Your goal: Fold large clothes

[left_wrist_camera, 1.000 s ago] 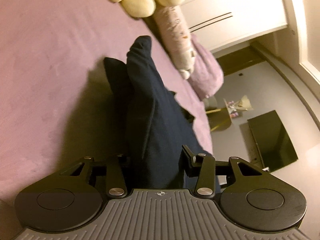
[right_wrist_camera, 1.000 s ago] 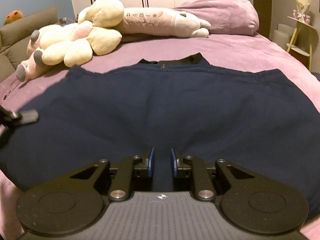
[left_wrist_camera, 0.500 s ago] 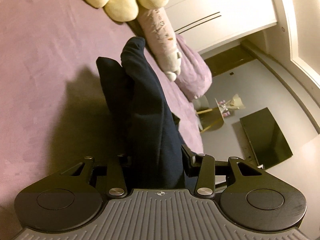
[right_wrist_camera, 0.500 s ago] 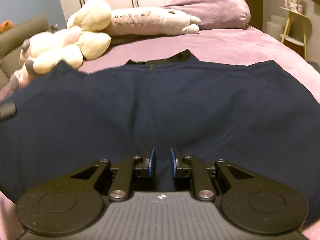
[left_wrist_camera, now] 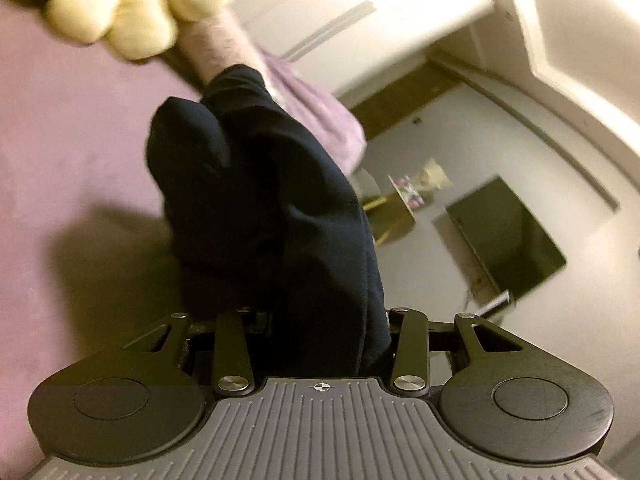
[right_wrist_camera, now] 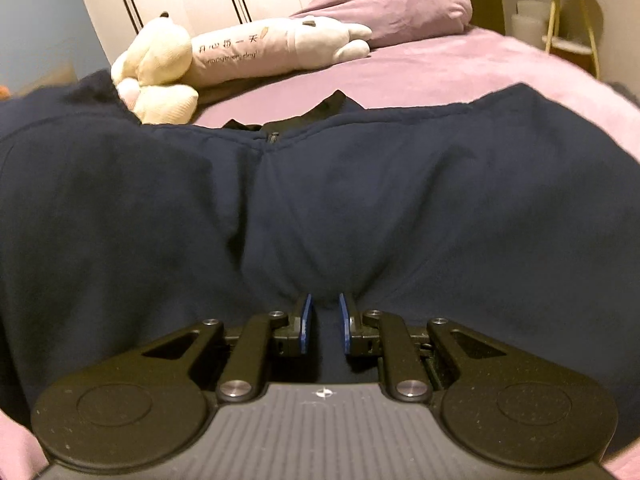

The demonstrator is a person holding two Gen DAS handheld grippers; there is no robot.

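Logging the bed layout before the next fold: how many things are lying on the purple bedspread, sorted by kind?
Navy garment: 1
Plush toys: 2, a cream bear and a long pink plush with writing
Purple pillow: 1
Total: 4

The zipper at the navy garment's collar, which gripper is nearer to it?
Right. The right gripper pinches the navy garment straight below the zipper; the left gripper holds a bunched edge, with no zipper in its view.

Bare purple bedspread beyond the garment; plush toys, probably pillow, along the far edge.
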